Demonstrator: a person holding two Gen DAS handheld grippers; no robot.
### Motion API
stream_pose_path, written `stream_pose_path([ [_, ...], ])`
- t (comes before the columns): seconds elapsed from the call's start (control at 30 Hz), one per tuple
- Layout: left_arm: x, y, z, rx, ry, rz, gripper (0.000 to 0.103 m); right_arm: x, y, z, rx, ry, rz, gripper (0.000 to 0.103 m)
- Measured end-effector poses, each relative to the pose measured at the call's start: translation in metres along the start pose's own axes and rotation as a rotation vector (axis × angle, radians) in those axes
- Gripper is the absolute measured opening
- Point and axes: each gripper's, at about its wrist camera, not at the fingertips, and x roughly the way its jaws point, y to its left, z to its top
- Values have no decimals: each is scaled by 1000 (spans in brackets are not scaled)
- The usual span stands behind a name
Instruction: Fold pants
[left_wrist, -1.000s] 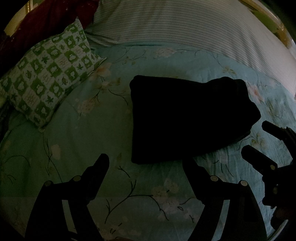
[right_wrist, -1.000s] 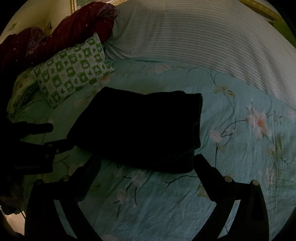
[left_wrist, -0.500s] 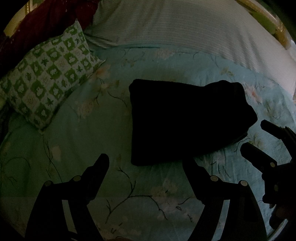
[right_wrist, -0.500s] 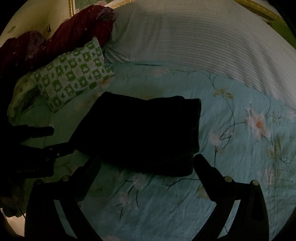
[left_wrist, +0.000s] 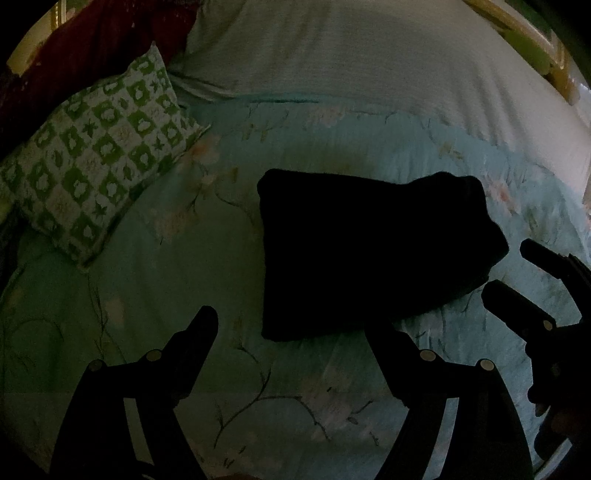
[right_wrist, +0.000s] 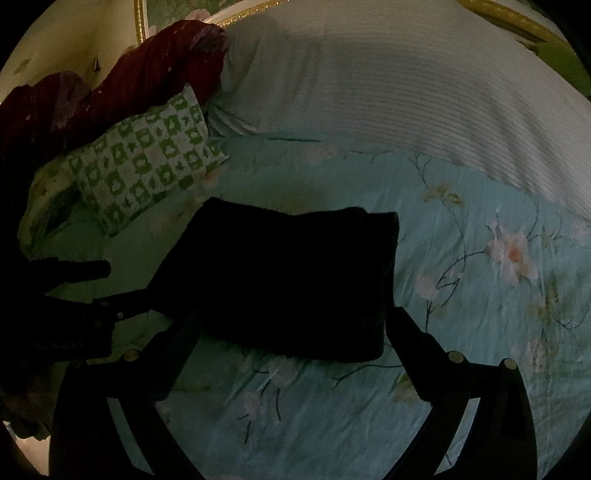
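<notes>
**Left wrist view: folded pants on the bed, both claws empty**

Item 1. Pants (left_wrist: 362, 251): a dark, compact rectangle lying flat on the floral sheet (left_wrist: 155, 288), centre to centre-right of the frame. In the right wrist view the same bundle (right_wrist: 288, 280) sits centre-left. Too dark to read layers or seams; the outline is squared off, with a slight bulge at its upper right corner.

Item 2. My left gripper (left_wrist: 291, 328): fingers spread wide, nothing between them. It sits at lower centre, its right finger near the bundle's lower edge; contact cannot be told, black against black.

Item 3. My right gripper (right_wrist: 291, 325): likewise spread wide and holding nothing, at lower centre of its own view, the bundle's near edge showing between the fingers.

Item 4. Surroundings: green checked pillow (left_wrist: 99, 155) at upper left, striped cover (left_wrist: 369, 55) across the top, dark red blanket (right_wrist: 122, 85) at upper left of the right wrist view.

Step in hand, as I judge it: folding looks finished or nearly so.

Next move, as I judge it: either draw both claws clear, or press the bulging corner flat. Any touch should come straight down, so the stack does not slide open.
</notes>
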Motion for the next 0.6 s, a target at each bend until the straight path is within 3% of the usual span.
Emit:
stream_pose_path([
  [0.6,2,-4,25,-34,4,-6,80,-1,-33,10,102,-4,-24,100],
])
